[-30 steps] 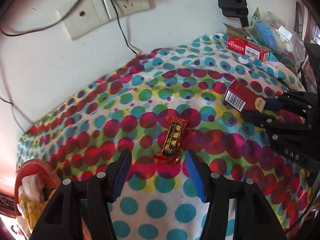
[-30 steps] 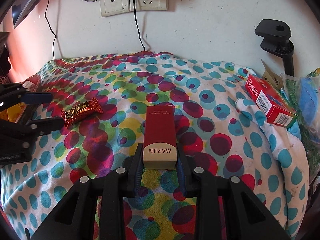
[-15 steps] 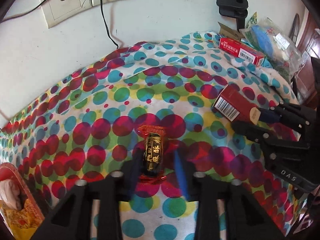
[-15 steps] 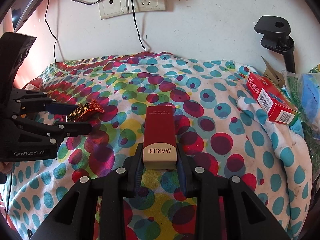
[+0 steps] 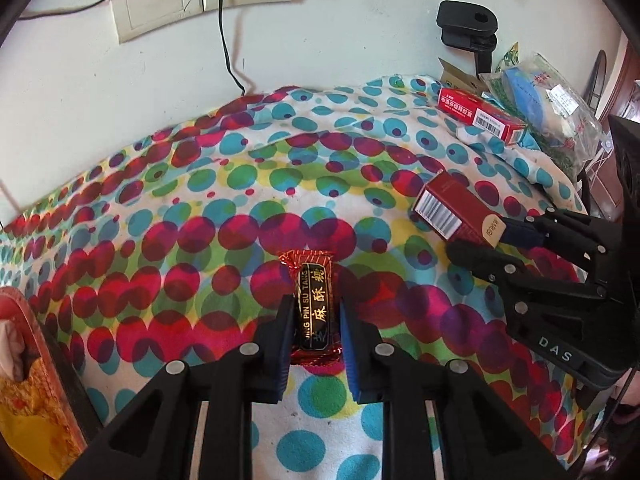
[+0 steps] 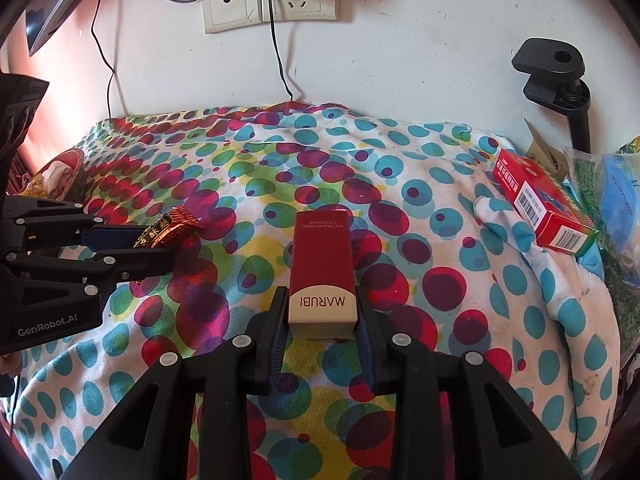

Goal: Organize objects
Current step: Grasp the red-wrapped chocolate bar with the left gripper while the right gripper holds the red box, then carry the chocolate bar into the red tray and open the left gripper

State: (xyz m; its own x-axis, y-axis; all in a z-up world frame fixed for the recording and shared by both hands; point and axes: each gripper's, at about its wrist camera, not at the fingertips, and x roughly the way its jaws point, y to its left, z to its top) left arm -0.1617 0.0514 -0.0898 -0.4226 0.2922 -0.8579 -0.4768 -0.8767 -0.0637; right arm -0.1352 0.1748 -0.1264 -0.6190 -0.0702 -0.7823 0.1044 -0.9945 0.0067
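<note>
My left gripper (image 5: 315, 312) is shut on a red and black candy bar (image 5: 314, 304) with gold lettering, held just over the polka-dot cloth (image 5: 200, 208). It also shows at the left of the right wrist view (image 6: 160, 232), between the left gripper's fingers (image 6: 132, 258). My right gripper (image 6: 322, 312) is shut on a dark red MARUBI box (image 6: 322, 264) with a beige end. That box shows at the right of the left wrist view (image 5: 452, 212), held by the right gripper (image 5: 486, 238).
A red medicine box (image 6: 540, 204) lies at the back right beside plastic bags (image 5: 552, 108). A black clamp mount (image 6: 556, 76) stands by the wall. Wall sockets and cables (image 6: 276, 4) are behind. A red basket (image 5: 24, 360) sits at the left edge.
My left gripper moved onto the candy bar and closed on it; it was open a second ago. The right gripper still holds the MARUBI box in much the same place.
</note>
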